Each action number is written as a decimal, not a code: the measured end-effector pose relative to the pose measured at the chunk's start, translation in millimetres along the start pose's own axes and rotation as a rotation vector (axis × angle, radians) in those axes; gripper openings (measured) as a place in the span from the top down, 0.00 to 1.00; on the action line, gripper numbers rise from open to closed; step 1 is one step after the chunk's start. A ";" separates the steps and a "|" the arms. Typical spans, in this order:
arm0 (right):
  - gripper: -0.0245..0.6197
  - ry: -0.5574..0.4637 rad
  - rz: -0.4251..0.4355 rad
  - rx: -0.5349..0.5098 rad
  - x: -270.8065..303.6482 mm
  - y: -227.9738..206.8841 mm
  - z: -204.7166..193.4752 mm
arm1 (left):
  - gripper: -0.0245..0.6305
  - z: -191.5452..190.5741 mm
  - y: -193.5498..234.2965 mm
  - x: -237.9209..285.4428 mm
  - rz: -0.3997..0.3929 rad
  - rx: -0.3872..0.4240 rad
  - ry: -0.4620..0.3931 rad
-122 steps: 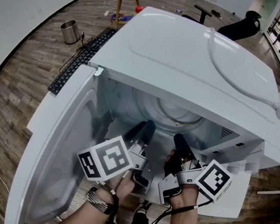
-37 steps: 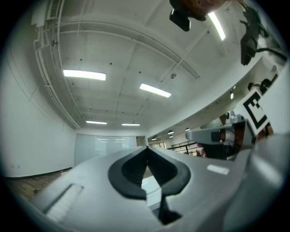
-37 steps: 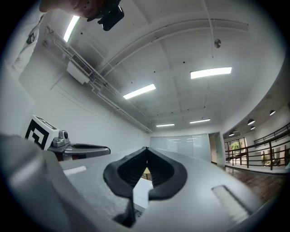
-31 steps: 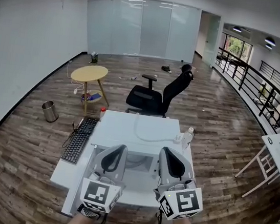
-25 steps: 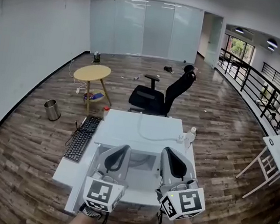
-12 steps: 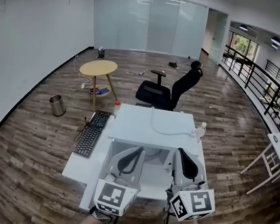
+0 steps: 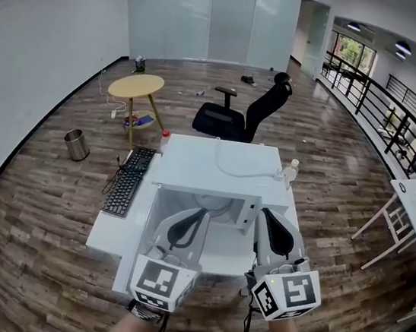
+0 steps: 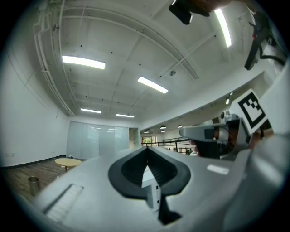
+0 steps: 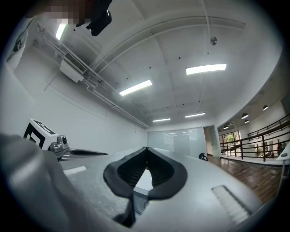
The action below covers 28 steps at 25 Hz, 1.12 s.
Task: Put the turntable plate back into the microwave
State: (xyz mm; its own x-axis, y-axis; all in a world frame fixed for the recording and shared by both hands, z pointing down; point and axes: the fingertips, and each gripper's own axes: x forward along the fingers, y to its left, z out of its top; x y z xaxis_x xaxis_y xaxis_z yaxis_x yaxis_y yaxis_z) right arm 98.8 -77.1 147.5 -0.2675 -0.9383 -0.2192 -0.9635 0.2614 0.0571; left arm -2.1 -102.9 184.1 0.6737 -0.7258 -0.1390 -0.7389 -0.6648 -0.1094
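Turntable plate (image 7: 214, 201) sits in microwave (image 7: 216, 162), beyond left gripper (image 7: 201, 213) and right gripper (image 7: 267, 213), fingers together.

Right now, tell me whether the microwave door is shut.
No, the microwave stands open, and the head view looks straight into its cavity.

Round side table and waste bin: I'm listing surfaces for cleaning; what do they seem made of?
Round side table: probably light wood or laminate, matte, judging by its pale tan top and legs. Waste bin: likely metal, satin finish, from its silvery-grey sheen.
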 end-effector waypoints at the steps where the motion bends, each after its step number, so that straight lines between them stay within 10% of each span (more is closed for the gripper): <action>1: 0.96 0.000 -0.002 -0.003 -5.8 -1.1 1.0 | 0.96 0.0 -6.3 -1.6 -0.012 0.008 0.002; 28: 0.96 0.066 0.049 0.064 -220.3 5.4 36.5 | 0.96 34.4 -177.5 -119.7 -0.013 0.000 0.019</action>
State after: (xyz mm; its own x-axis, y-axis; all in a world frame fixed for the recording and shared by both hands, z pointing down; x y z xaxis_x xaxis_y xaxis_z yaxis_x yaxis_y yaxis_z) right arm 152.6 139.3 160.5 -0.3156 -0.9365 -0.1532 -0.9478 0.3189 0.0034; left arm 48.0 108.0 186.3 0.6831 -0.7207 -0.1186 -0.7304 -0.6740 -0.1111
